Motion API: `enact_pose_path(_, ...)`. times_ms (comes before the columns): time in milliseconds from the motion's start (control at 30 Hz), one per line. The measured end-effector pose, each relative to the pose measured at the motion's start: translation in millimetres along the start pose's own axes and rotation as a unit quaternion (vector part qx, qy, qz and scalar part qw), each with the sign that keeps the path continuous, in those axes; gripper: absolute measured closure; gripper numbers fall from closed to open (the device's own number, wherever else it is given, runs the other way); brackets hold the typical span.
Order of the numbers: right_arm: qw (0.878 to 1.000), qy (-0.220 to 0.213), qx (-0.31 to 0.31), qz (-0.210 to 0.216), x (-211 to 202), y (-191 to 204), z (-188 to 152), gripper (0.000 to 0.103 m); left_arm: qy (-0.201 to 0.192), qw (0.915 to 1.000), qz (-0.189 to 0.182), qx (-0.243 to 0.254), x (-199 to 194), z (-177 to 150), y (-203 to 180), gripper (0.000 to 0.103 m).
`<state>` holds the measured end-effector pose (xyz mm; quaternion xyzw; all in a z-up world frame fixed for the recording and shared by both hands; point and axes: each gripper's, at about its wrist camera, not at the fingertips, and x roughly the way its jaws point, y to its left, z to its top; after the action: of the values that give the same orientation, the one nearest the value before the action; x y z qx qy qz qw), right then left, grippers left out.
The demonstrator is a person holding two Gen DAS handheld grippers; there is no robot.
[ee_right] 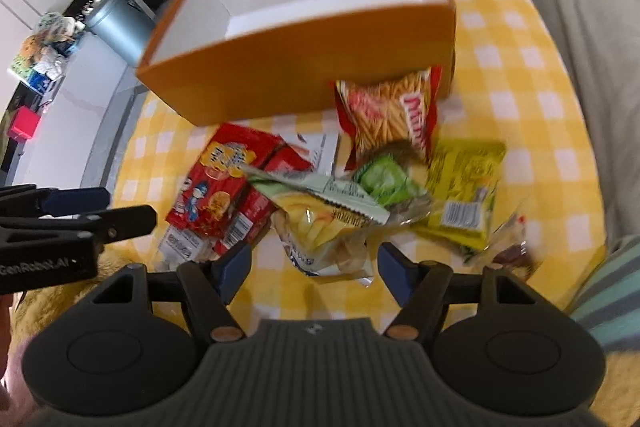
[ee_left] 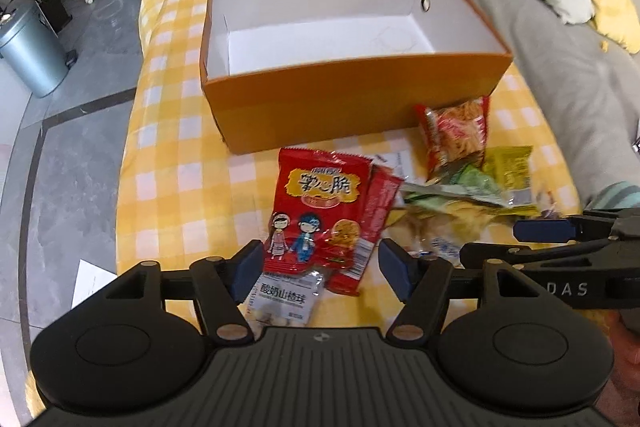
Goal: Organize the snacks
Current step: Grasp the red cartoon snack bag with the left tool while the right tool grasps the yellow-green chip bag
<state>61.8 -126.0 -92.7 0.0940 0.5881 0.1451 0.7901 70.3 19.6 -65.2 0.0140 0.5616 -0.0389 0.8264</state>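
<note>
An open orange box [ee_left: 340, 99] with a white, bare inside stands on the yellow checked cloth [ee_left: 180, 155]. A heap of snack packets lies in front of it. My left gripper [ee_left: 322, 269] is open above a red packet with cartoon children [ee_left: 320, 195], and the pads stand either side of its lower end without pressing it. A white packet [ee_left: 284, 301] lies under it. My right gripper [ee_right: 314, 267] is open over a clear bag of yellow chips [ee_right: 320, 227]. A red fries bag [ee_right: 392, 111] leans on the box [ee_right: 300, 67]. A yellow-green packet [ee_right: 464, 179] lies at the right.
A grey sofa [ee_left: 560, 67] with beige and yellow pillows runs along the table's right side. To the left, on the tiled floor, are a metal bin [ee_left: 28, 55], a plant and a small stool. The round table's edge drops off at the left.
</note>
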Motion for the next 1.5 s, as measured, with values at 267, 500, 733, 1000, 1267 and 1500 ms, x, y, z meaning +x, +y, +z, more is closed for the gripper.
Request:
enact_pose_path(267,1.000,-0.005,-0.010,-0.012,23,4,10,0.046,0.028,0.9992,-0.011,0.027,38,10,0,0.018)
enact_pose_path(500,1.000,-0.002,0.002,-0.007,35,-6,21,0.054,0.038,0.9984,-0.012,0.041,63,18,0,0.016)
enact_pose_path(733,1.000,0.001,-0.003,-0.008,41,-4,24,0.058,0.056,0.9973,-0.020,0.042,87,25,4,0.015)
enact_pose_path(1000,1.000,-0.004,-0.010,-0.010,41,-3,22,0.059,0.066,0.9973,-0.019,0.025,98,24,9,0.015)
enact_pose_path(1267,1.000,-0.011,-0.016,-0.013,34,-2,18,0.068,0.040,0.9990,-0.017,-0.004,85,21,7,0.053)
enact_pose_path(1500,0.999,-0.033,-0.013,-0.011,17,0,13,0.069,0.027,0.9993,-0.017,-0.022,70,16,6,0.068)
